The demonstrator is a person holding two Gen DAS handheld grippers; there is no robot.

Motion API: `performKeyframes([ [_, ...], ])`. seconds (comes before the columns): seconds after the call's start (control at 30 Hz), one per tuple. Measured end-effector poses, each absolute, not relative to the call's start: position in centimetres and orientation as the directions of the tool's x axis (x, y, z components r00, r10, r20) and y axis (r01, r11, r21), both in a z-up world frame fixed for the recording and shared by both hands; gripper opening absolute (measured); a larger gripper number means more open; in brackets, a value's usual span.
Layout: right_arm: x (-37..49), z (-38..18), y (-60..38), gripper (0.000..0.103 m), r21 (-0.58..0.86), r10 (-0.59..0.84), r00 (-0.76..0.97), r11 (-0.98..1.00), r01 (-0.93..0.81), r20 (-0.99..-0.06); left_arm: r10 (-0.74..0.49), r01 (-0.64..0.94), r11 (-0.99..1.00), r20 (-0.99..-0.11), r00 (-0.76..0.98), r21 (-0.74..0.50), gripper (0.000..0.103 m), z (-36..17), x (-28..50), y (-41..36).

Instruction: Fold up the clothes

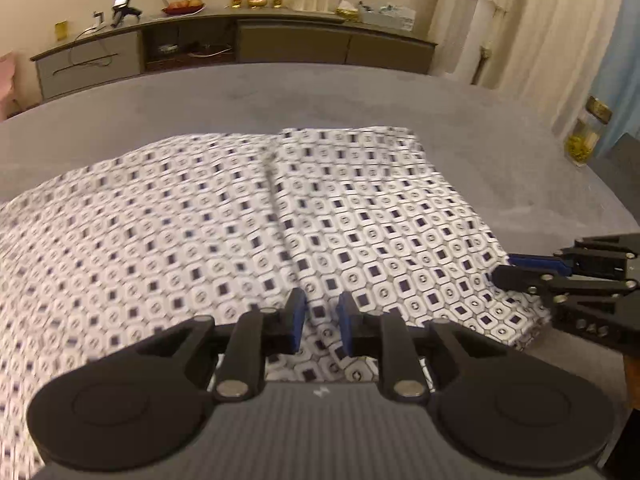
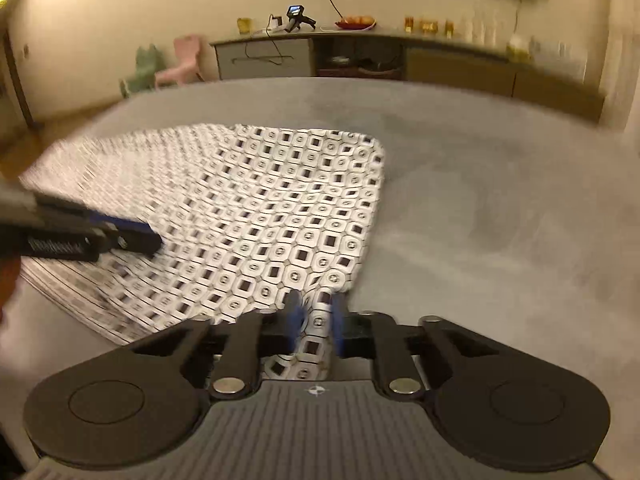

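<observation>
A white garment (image 1: 200, 220) printed with small dark squares lies spread on a grey surface (image 1: 320, 96), with a seam or fold line running down its middle. My left gripper (image 1: 322, 314) is at the garment's near edge, its blue pads close together with cloth between them. My right gripper (image 1: 502, 270) enters from the right and pinches the garment's near right edge. In the right wrist view the garment (image 2: 280, 208) bunches up between the narrow jaws of my right gripper (image 2: 316, 312). My blurred left gripper (image 2: 148, 236) holds the cloth at the left.
The grey surface (image 2: 480, 200) stretches bare to the right and beyond the garment. A long sideboard (image 1: 240, 44) with bowls and jars lines the back wall. Curtains (image 1: 540, 20) hang at the right, and a pink chair (image 2: 182, 64) stands at the far left.
</observation>
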State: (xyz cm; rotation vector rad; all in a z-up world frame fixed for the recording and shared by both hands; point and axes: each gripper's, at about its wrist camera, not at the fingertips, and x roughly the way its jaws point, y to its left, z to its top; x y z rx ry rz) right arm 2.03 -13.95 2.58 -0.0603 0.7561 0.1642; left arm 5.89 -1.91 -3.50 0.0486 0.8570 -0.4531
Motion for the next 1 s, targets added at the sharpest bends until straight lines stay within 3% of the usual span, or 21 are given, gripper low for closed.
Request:
performKeyframes([
  [0.07,3.2,1.7,-14.6,0.013,-0.080,0.043,0.728,0.988,-0.134,-0.685,-0.395,0.420,0.893,-0.731,0.556,-0.163,0.018,-3.6,7.1,-3.4],
  [0.27,6.7,1.6,-19.1,0.015,-0.108,-0.063,0.704,0.994,-0.019,-0.708,-0.414,0.436,0.882,-0.732,0.541,-0.177,0.018,-3.5,7.9,-5.3],
  [0.37,5.1,3.3,-18.7,0.020,-0.060,-0.025,0.734,0.998,-0.021,-0.679,-0.399,0.396,0.897,-0.738,0.543,-0.193,0.019,-3.5,8.1,-3.6],
  [0.53,3.7,3.3,-11.8,0.020,0.094,0.248,0.709,0.964,-0.249,-0.660,-0.378,0.332,0.917,-0.748,0.545,-0.222,0.019,-3.5,8.3,-1.0],
  [0.7,2.9,0.3,-8.6,0.021,0.019,0.222,0.649,0.952,-0.305,-0.727,-0.413,0.334,0.905,-0.733,0.540,-0.264,0.019,-3.4,8.1,-0.2],
  [1.0,9.3,0.8,-9.1,0.022,0.077,0.232,0.611,0.960,-0.268,-0.757,-0.436,0.339,0.896,-0.718,0.542,-0.288,0.020,-3.5,8.1,-0.1],
])
